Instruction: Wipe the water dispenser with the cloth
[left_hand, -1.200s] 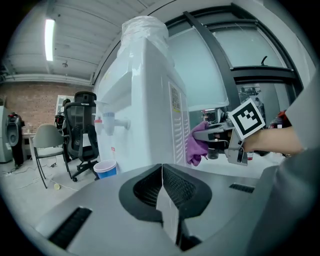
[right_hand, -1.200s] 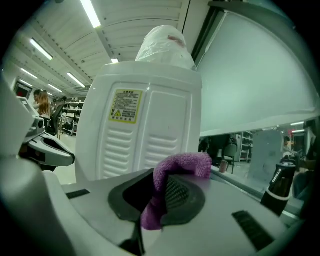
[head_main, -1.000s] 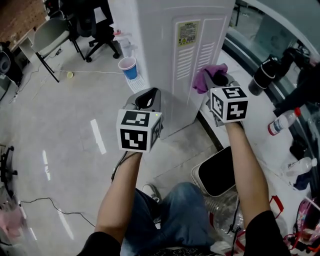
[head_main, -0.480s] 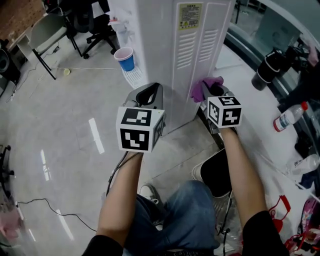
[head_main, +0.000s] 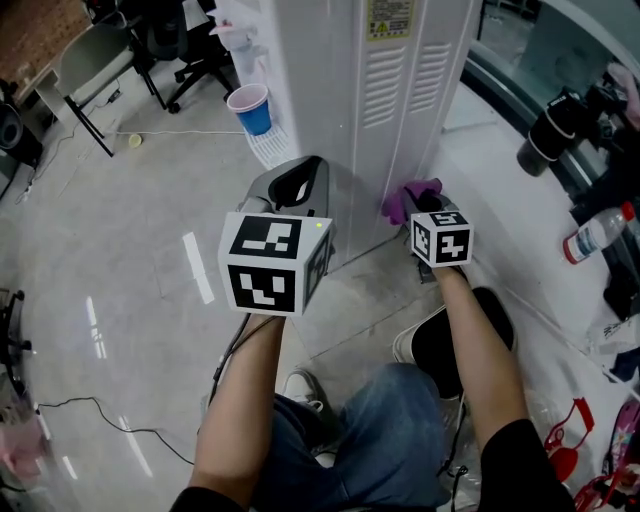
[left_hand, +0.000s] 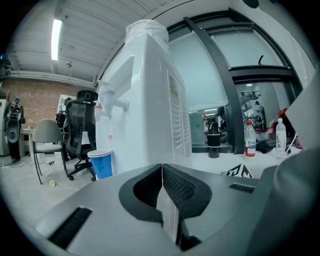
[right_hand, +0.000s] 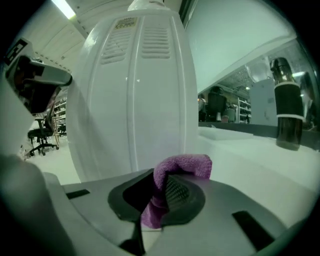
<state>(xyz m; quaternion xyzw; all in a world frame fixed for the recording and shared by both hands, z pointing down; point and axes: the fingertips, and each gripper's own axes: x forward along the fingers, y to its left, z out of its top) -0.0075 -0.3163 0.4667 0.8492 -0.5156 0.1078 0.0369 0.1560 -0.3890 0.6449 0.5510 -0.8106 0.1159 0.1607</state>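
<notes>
The white water dispenser (head_main: 385, 90) stands ahead of me, its vented back panel (right_hand: 135, 90) facing the right gripper. My right gripper (head_main: 428, 200) is shut on a purple cloth (head_main: 405, 198), which presses low against the panel near the floor; in the right gripper view the cloth (right_hand: 172, 175) bulges out between the jaws. My left gripper (head_main: 297, 185) hangs in the air left of the dispenser, shut with nothing in it; its jaws meet in the left gripper view (left_hand: 161, 172). There the dispenser (left_hand: 145, 100) shows its taps at the left.
A blue paper cup (head_main: 250, 108) sits on the dispenser's drip tray. Office chairs (head_main: 180, 40) stand at the far left. Along the white ledge on the right stand a black flask (head_main: 550, 130) and a plastic bottle (head_main: 597, 232). A black bin (head_main: 455, 345) is by my right leg.
The right gripper has slid the purple cloth down the dispenser's vented panel, from mid height to near the floor. The left gripper has stayed shut and almost still.
</notes>
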